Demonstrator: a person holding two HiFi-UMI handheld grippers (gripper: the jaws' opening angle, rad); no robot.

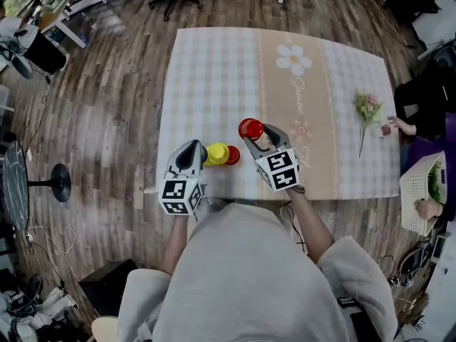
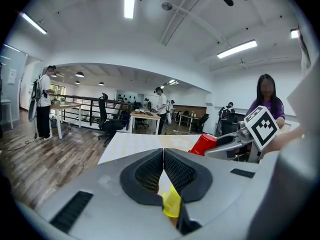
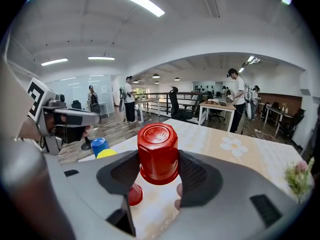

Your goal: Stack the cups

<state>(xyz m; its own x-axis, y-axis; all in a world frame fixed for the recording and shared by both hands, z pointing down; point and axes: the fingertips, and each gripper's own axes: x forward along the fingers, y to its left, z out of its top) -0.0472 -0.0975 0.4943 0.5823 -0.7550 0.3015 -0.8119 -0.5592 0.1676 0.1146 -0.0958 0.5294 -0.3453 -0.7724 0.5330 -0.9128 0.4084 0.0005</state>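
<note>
One red cup [image 3: 158, 154], base up, is clamped in the right gripper [image 3: 159, 166] above the table [image 1: 214, 70], seemingly held mouth-down so it can drop over another. A second red cup [image 3: 134, 194] stands below and to its left, beside a yellow cup [image 1: 217, 154] and a blue cup [image 3: 99, 145]; the left gripper [image 2: 163, 152], jaws pressed together on nothing, hovers just by the yellow cup.

Checked table [image 1: 214, 70], cups at the near edge

Between the left gripper [image 1: 192, 147] and right gripper [image 1: 261, 135] sits a yellow cup [image 1: 217, 154], with a loose red cup [image 1: 233, 155] touching it – just below the red cup [image 1: 251, 128] in the right claw. A blue cup [image 3: 98, 145] stands left of that claw's jaws, beside the yellow one – and a flower sprig [image 1: 368, 109] lies well off to its right.
</note>
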